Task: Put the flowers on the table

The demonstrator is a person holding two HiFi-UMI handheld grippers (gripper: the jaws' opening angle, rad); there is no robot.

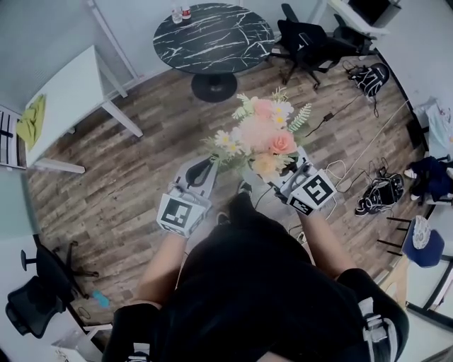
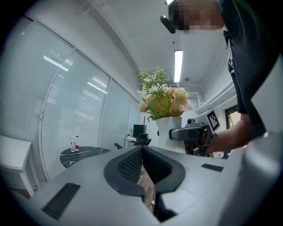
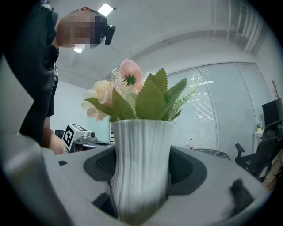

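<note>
A bouquet of pink, peach and white flowers [image 1: 263, 134] stands in a white ribbed vase [image 3: 141, 163]. My right gripper [image 3: 141, 178] is shut on that vase, one jaw on each side, and holds it upright in the air in front of the person. In the head view the blooms hide the vase, and the right gripper [image 1: 297, 175] shows just below them. My left gripper [image 1: 205, 168] hovers to the left of the bouquet, shut on nothing. From the left gripper view [image 2: 142, 153] the vase [image 2: 170, 128] is seen apart from it. A round black marble table [image 1: 214, 37] stands farther ahead.
Two small bottles [image 1: 180, 13] stand at the black table's far edge. A white table [image 1: 67, 95] with a yellow cloth [image 1: 32, 119] is on the left. Office chairs [image 1: 308, 42], bags and cables [image 1: 368, 145] lie to the right on the wooden floor [image 1: 120, 191].
</note>
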